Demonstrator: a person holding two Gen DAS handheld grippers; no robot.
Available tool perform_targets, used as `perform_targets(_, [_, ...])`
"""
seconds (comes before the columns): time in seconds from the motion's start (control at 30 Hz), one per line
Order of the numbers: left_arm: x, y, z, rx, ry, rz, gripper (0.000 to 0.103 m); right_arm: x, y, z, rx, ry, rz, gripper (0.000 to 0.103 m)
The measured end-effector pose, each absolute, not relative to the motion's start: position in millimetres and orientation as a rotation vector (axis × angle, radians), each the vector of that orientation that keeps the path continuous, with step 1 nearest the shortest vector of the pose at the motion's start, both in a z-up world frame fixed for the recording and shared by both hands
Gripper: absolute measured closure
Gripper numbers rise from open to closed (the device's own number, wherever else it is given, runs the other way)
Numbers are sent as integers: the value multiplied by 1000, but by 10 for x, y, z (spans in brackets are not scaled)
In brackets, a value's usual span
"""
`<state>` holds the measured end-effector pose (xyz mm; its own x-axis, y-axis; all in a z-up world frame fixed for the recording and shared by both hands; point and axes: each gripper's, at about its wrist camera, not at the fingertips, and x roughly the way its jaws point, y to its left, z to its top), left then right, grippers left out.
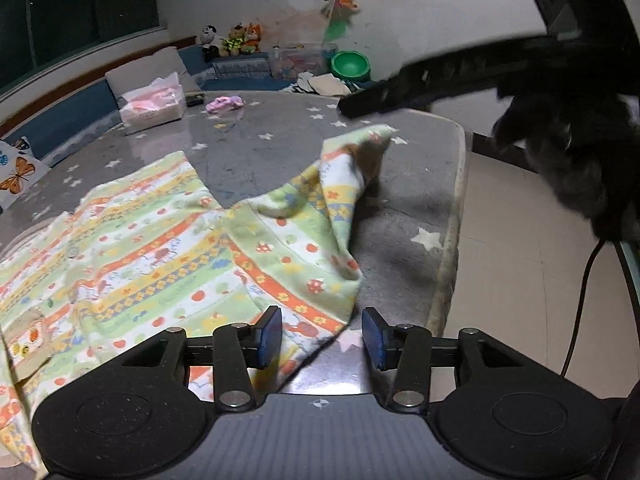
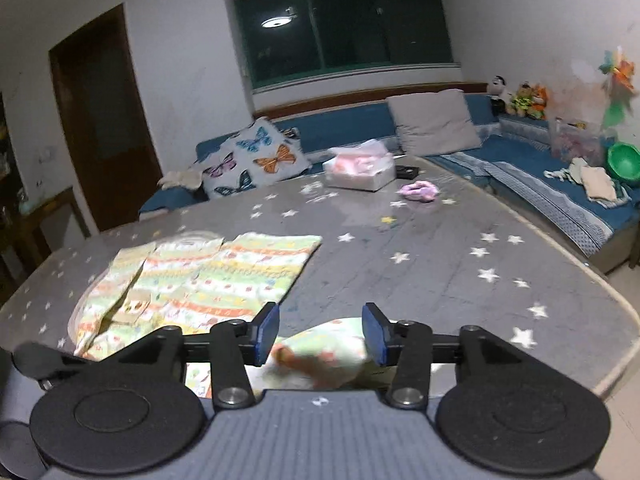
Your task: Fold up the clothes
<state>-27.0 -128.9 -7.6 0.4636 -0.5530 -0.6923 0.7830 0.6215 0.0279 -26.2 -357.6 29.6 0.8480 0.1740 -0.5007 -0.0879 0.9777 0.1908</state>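
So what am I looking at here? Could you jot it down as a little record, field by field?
Setting: grey star-print mat beside a blue sofa
Garment: striped floral children's top, spread out, one corner bunched and raised
Left tongs: open, over the garment's edge, pads not pressing it
Right tongs: open, the bunched corner below, blurred
Also on the mat: tissue pack, small pink item
On the sofa: butterfly pillow, grey cushion, green bowl
Folding: not yet neat
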Motion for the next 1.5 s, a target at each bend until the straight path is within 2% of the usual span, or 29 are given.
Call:
perform_targets(0.1, [-239,-1243,4,352,676,-823,49,-143,-3435,225,118,563,156,39])
perform_targets(0.27, [-142,-1181,70,323,656,-782,42,-200,-3216,66,-52,626,57,37])
perform_targets(0.5, [9,-1113,6,303,678,-740,40,-511,-3577,-72,-6,719,-137,37])
perform_targets(0.7, [51,-1059,-11,294,687,-709,40,-680,-3846,40,106,656,-200,39])
perform_targets(0.9, [89,-927,51,256,682,-659,37,-597,-3817,319,77,544,-176,43])
perform_targets(1.1, [126,-919,21,247,700,-639,35,-319,-3700,127,24,616,-79,52])
perform_targets(1.27, [103,-922,5,261,698,-637,26,-360,-3656,-22,-59,713,-134,51])
perform_targets(1.37, [121,-920,1,259,701,-637,25,-518,-3735,-40,-52,768,-189,51])
perform_targets(1.5, [117,-913,6,258,700,-640,25,-615,-3864,39,-14,742,-204,51])
